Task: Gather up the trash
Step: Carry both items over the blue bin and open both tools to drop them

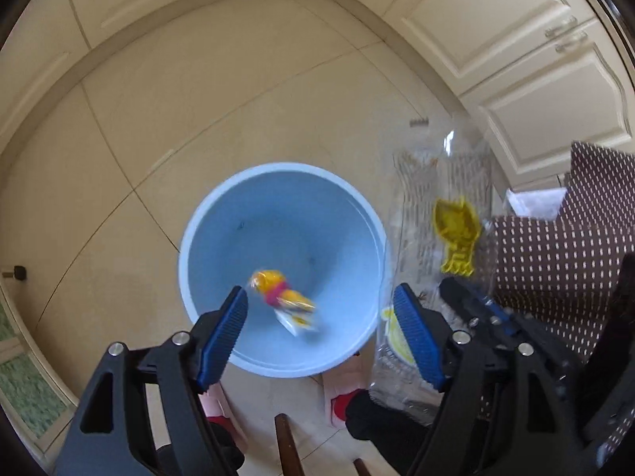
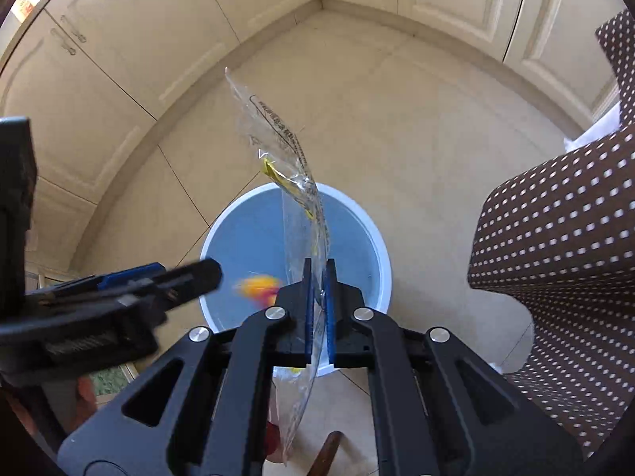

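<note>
A round light-blue bin (image 1: 222, 230) stands on the tiled floor below both grippers; in the right wrist view the bin (image 2: 246, 246) is seen too. My left gripper (image 1: 320, 293) is open above it. A small yellow and pink wrapper (image 1: 283, 303), blurred, is inside the bin's mouth, clear of both pads. My right gripper (image 2: 319, 267) is shut on a clear plastic bag (image 2: 278, 139) with yellow print, which sticks up above the bin's rim. The left wrist view shows this bag (image 1: 448, 230) to the right of the bin, with the right gripper (image 1: 466, 295) at its lower part.
Cream cabinet doors (image 1: 496, 31) line the walls around the floor corner. A brown cloth with white dots (image 2: 555, 258) hangs at the right. A person's feet in pink slippers (image 1: 341, 392) and a dark wooden leg (image 1: 285, 444) are just behind the bin.
</note>
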Demonstrator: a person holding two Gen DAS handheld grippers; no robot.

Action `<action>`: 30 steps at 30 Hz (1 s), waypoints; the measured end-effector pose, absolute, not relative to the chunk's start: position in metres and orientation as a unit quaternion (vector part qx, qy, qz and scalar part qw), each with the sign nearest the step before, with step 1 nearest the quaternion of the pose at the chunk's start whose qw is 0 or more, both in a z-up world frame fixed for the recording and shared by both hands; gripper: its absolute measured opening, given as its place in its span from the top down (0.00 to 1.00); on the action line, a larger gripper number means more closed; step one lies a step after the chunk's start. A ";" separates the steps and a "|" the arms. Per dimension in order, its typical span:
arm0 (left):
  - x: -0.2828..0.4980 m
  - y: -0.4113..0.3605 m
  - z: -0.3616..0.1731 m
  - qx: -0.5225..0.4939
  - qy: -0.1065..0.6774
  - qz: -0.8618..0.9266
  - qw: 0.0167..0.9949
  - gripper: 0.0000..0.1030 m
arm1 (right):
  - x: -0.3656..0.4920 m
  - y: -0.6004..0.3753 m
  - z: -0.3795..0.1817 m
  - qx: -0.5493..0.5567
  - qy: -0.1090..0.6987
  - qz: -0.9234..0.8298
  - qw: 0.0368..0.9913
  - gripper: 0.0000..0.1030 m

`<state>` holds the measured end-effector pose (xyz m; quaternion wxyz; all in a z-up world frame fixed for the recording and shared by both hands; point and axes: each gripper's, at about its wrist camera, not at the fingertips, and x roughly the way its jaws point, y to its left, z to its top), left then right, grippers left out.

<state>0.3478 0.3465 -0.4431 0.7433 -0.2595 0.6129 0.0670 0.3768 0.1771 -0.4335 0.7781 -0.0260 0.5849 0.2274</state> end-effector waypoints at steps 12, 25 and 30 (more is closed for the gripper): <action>0.348 0.374 -0.445 -0.255 0.624 0.117 0.729 0.26 | 0.375 0.197 -0.457 -0.014 0.597 0.230 0.769 0.95; 0.342 0.366 -0.459 -0.260 0.622 0.128 0.727 0.26 | 0.375 0.201 -0.464 -0.014 0.598 0.222 0.770 0.69; 0.344 0.366 -0.455 -0.254 0.621 0.126 0.731 0.26 | 0.373 0.199 -0.459 -0.016 0.592 0.216 0.776 0.56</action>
